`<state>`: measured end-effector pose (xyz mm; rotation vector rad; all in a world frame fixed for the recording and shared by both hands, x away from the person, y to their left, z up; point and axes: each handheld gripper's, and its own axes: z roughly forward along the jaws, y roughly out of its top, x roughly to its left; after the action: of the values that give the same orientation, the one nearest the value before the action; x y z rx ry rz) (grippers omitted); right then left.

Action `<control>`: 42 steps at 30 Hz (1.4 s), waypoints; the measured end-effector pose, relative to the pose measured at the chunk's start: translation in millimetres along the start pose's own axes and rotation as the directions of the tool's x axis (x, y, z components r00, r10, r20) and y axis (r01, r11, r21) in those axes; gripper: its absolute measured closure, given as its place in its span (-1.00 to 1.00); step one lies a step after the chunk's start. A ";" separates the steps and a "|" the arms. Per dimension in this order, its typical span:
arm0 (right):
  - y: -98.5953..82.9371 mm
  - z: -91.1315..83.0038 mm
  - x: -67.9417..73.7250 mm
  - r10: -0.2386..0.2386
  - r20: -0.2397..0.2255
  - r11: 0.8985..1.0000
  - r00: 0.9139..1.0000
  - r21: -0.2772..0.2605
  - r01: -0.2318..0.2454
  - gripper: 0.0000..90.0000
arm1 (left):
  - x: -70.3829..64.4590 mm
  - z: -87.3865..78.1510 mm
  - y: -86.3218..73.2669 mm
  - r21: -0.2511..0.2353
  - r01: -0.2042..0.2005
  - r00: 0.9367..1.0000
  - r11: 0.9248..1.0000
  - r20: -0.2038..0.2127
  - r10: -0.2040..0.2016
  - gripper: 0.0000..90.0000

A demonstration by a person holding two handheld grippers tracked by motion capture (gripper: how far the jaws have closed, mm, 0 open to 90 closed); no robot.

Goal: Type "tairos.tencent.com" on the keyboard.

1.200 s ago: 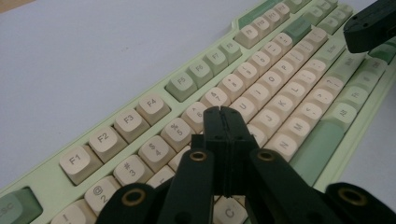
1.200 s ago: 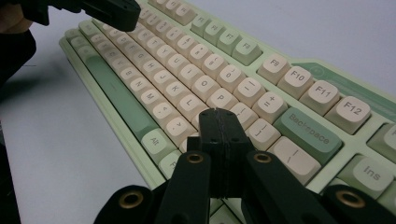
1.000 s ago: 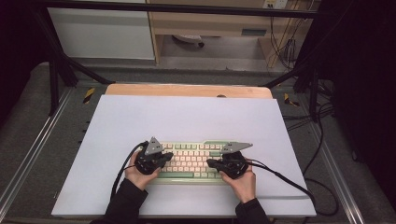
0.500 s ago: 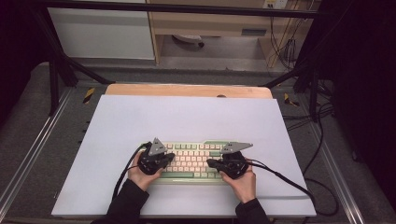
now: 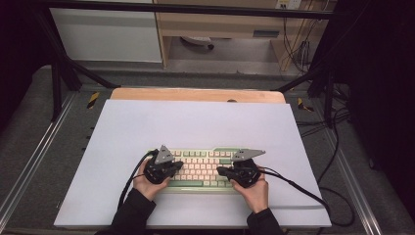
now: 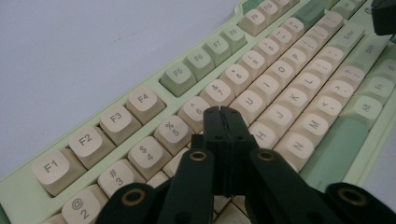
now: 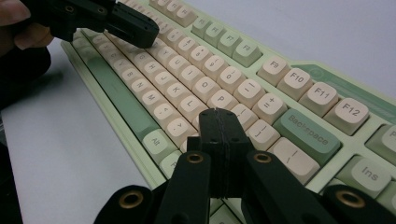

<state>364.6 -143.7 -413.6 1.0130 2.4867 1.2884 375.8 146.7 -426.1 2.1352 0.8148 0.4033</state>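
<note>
Nearest to the person, the two forearms in dark sleeves enter from the bottom edge of the high view, and each hand holds one gripper over the keyboard (image 5: 203, 168), which lies on the near half of the white table sheet (image 5: 195, 122), a little right of its centre.

The left gripper (image 6: 223, 111) has its two jaws pressed fully together, with nothing between them. Its tip stands over the middle letter rows, close to the keys around G and H, but whether it really touches a keycap I cannot tell, because the jaws hide the place of contact. The right gripper (image 7: 218, 113) also has its jaws closed flat on each other and empty; its tip is over the right end of the letter rows, near the P and bracket keys, with the green Backspace key (image 7: 307, 130) just beyond it.

In my judgement the work is pressing keys with the closed tips. The risk is that such a broad tip lands between two keycaps and presses both, or slips off a rounded cap. A hard, slanted push could also slide the keyboard on the smooth sheet.

Farther away, the wooden table edge (image 5: 195, 94) and a pale cabinet (image 5: 107, 34) stand behind.
</note>
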 end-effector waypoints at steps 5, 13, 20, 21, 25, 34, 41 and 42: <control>-0.2 0.3 0.2 0.001 -0.001 1.000 1.000 0.002 -0.001 1.00 | -0.2 -5.3 -0.5 -0.008 0.001 1.000 1.000 0.006 -0.001 1.00; -0.4 0.6 0.3 0.000 -0.001 1.000 1.000 0.003 0.000 1.00 | 2.2 -15.8 -3.7 -0.017 0.006 1.000 1.000 0.009 -0.006 1.00; -0.6 0.6 0.7 0.000 -0.002 1.000 1.000 0.004 0.000 1.00 | 12.7 -26.0 -7.8 -0.024 0.028 1.000 0.999 -0.008 -0.028 1.00; -0.7 0.8 0.4 -0.006 -0.002 1.000 1.000 0.002 0.006 1.00 | 14.1 -26.7 -8.5 -0.024 0.033 0.999 0.999 -0.010 -0.033 1.00; -0.9 1.1 0.4 -0.008 -0.003 1.000 1.000 0.006 0.008 1.00 | 17.9 -27.7 -9.9 -0.021 0.038 0.999 0.999 -0.021 -0.038 1.00; -0.9 1.4 0.7 -0.004 -0.005 1.000 1.000 0.006 0.004 1.00 | 22.0 -22.0 -14.0 0.002 0.048 0.998 0.999 -0.043 -0.048 1.00; -0.9 1.4 0.7 -0.004 -0.005 1.000 1.000 0.006 0.004 1.00 | 25.0 -18.5 -16.9 0.013 0.055 0.997 0.998 -0.056 -0.054 1.00; -1.0 1.5 0.6 -0.005 -0.005 1.000 1.000 0.006 0.005 1.00 | 25.1 -18.4 -17.0 0.011 0.056 0.997 0.998 -0.054 -0.055 1.00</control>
<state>364.3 -142.7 -415.2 1.0057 2.4966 1.2844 377.7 182.1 -427.4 2.1165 0.9076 0.4295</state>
